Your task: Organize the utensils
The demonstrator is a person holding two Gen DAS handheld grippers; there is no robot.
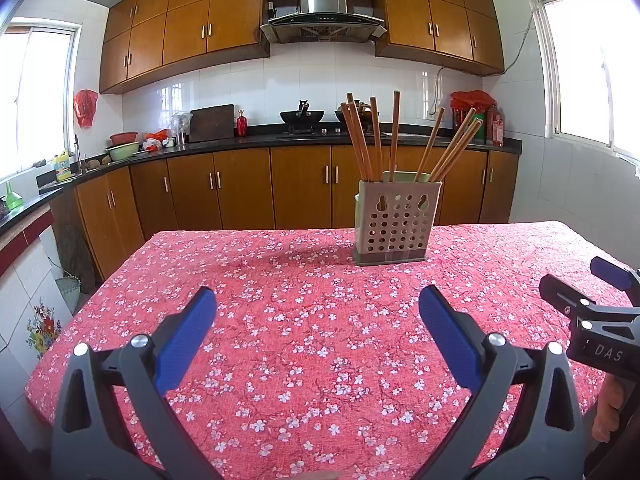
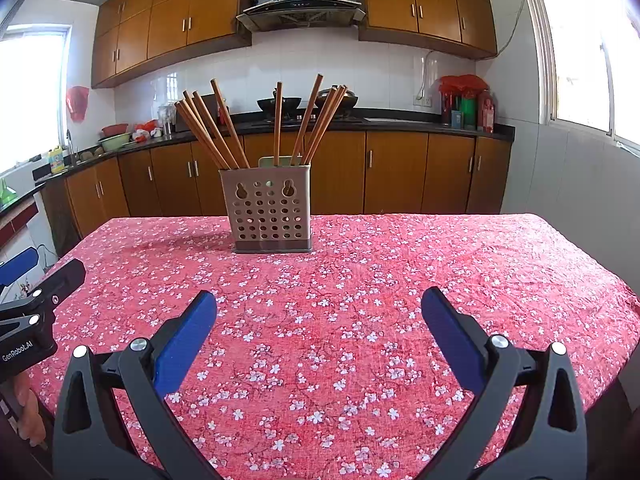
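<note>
A beige perforated utensil holder [image 1: 396,222] stands upright on the red floral tablecloth [image 1: 304,344] at the table's far side. It also shows in the right wrist view [image 2: 269,210]. Several brown wooden chopsticks [image 1: 372,138] stand in it, fanned out left and right, as seen too in the right wrist view [image 2: 224,128]. My left gripper [image 1: 318,300] is open and empty, low over the near table. My right gripper [image 2: 319,302] is open and empty beside it. The right gripper's side shows at the left view's right edge [image 1: 592,316].
The table's far edge [image 2: 400,216] lies just behind the holder, with brown kitchen cabinets [image 2: 392,168] and a black counter beyond. The left gripper's body sits at the right view's left edge [image 2: 36,312]. Windows flank the room.
</note>
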